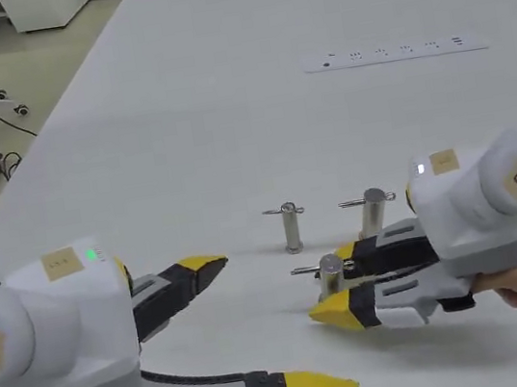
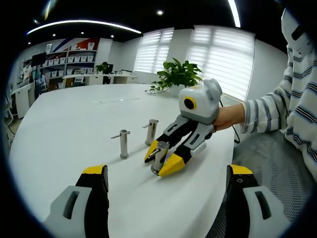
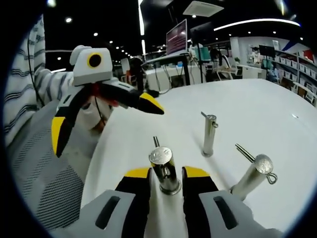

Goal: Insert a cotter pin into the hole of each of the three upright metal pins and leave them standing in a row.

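Observation:
Three upright metal pins stand on the white table [image 1: 227, 111], each with a cotter pin through its top. The far left pin [image 1: 291, 227] and far right pin [image 1: 373, 209] stand free. The nearest pin [image 1: 329, 276] sits between the jaws of my right gripper [image 1: 332, 283], which is shut on it; in the right gripper view that pin [image 3: 163, 166] rises between the yellow fingertips [image 3: 195, 173]. My left gripper [image 1: 259, 330] is open at the lower left, well short of the pins, with nothing in it. The left gripper view has the right gripper [image 2: 162, 158] straddling the near pin [image 2: 159, 154].
A white power strip [image 1: 395, 52] lies flat at the far side of the table. The table's left edge runs diagonally, with floor and a chair base [image 1: 1, 96] beyond it. A potted plant [image 2: 178, 74] stands on the far end.

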Tool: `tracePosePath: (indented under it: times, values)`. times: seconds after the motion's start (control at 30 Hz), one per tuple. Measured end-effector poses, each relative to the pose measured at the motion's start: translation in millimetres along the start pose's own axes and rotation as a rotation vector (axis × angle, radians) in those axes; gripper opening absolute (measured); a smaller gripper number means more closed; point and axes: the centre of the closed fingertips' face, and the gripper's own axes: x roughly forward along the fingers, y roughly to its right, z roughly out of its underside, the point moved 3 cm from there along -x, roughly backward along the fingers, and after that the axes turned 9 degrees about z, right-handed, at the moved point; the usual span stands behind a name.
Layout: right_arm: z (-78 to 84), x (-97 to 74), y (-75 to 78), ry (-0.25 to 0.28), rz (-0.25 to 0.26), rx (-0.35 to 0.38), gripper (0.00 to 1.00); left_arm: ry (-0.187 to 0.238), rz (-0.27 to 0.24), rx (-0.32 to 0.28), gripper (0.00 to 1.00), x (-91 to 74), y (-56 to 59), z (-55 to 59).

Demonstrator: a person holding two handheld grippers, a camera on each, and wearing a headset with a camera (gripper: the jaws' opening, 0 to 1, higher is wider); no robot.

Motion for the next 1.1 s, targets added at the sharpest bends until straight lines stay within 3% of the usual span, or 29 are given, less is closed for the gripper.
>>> tracePosePath:
  times: [0.1,0.3,0.6,0.8,1.1]
  values:
    - [-0.5,1.6,-1.0,0.012,-0.013,-0.005,0.18,0.003,-0.010,-0.001,0.99,-2.7,0.1,-0.9]
    - [-0.6,-0.3,-2.3,0.041,-0.037,-0.077,0.17,0.000,-0.029,0.009,0.99,-5.4,0.9,-5.0]
    - [0.6,-9.3,-0.3,0.046,-0.020,-0.118,0.14,0.013,-0.036,0.015,0.99,-6.5,5.9,-10.2]
    - [-1.9,-33.9,6.4,0.062,-0.010,-0.121,0.14,-0.043,-0.048,0.029,0.99,-5.8,7.0,-2.8]
    - [13.4,-78.6,38.3,0.050,0.075,-0.088,0.14,-0.036,-0.057,0.020,0.99,-5.9,10.6,-4.5]
